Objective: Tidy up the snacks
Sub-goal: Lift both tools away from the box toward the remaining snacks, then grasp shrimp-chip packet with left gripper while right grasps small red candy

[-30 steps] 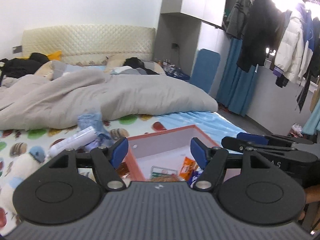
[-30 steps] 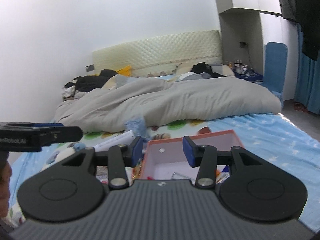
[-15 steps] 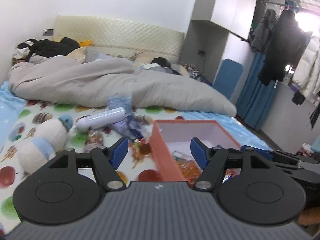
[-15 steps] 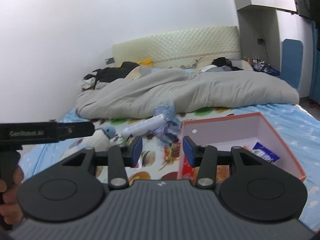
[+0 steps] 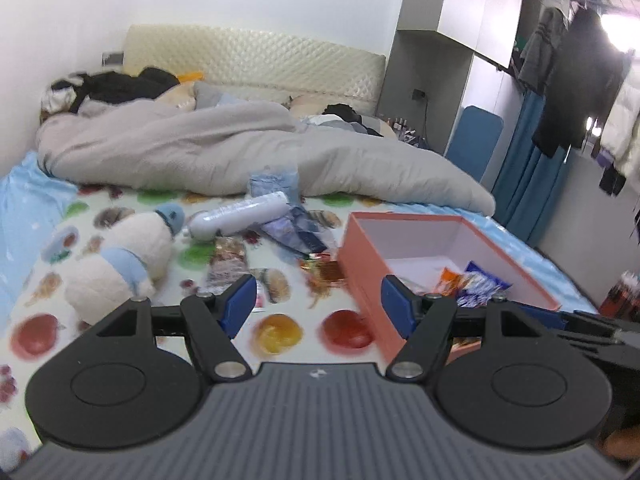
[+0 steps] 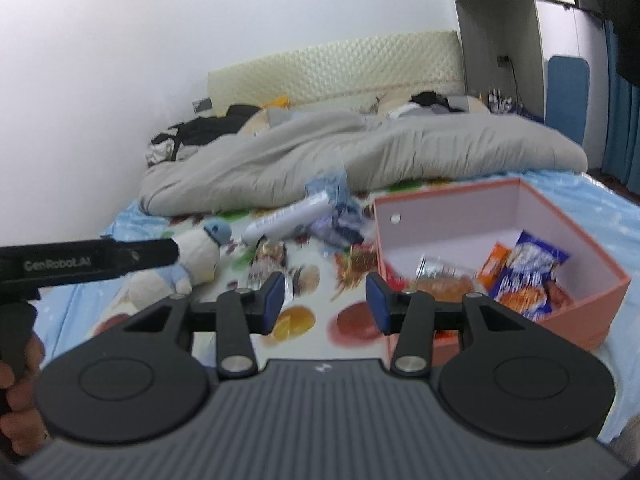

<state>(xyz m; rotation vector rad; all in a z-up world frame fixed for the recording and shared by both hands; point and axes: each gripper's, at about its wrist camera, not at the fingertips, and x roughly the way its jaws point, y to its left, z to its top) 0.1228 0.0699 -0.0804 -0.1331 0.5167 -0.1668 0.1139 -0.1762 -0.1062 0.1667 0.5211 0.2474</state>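
A salmon-pink open box sits on the bed with several snack packets inside. Loose snacks lie left of it: a clear packet, a gold-orange wrapper, blue wrappers and a white tube. My left gripper hangs open above the sheet, with nothing between its blue pads. My right gripper is also open and empty, just left of the box's near corner. The left gripper's body shows at the left of the right wrist view.
A cream and blue plush toy lies left of the snacks. A grey duvet is bunched across the bed behind them. Hanging coats and blue curtains stand at the right. A hand grips the left tool's handle.
Both grippers have come forward and down over the bed and swung left. The box now lies to the right in both views, and the loose snacks and plush toy show fully. The jaws have kept their width.
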